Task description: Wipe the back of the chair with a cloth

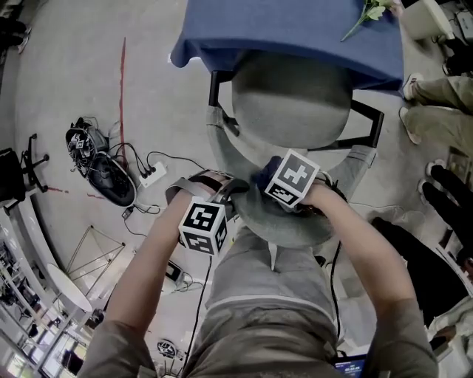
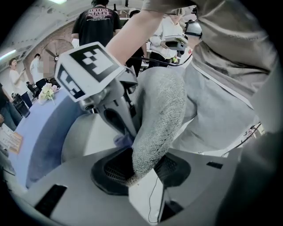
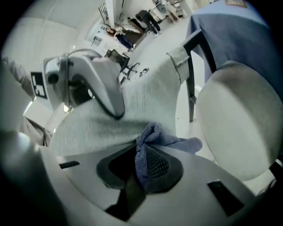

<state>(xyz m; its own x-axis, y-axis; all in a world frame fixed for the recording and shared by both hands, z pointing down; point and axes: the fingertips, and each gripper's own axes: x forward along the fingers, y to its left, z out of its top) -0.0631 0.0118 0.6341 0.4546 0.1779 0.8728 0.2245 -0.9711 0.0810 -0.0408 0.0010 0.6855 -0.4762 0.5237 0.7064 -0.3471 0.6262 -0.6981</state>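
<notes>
The grey fabric chair back (image 1: 284, 221) curves just in front of me, with the round seat (image 1: 292, 100) beyond it. My left gripper (image 1: 230, 195) is shut on the chair back's top rim (image 2: 154, 119), with the woven fabric pinched between its pads. My right gripper (image 1: 260, 181) is shut on a blue cloth (image 3: 148, 148), which bunches out of the jaws and lies against the chair back (image 3: 132, 110). In the left gripper view the right gripper (image 2: 126, 132) and a bit of the blue cloth (image 2: 123, 140) sit just past the rim.
A table with a blue cover (image 1: 295, 29) stands beyond the seat, a flower (image 1: 369, 13) lying on it. Cables and a power strip (image 1: 151, 173) lie on the floor at left. People's legs (image 1: 436, 96) are at the right.
</notes>
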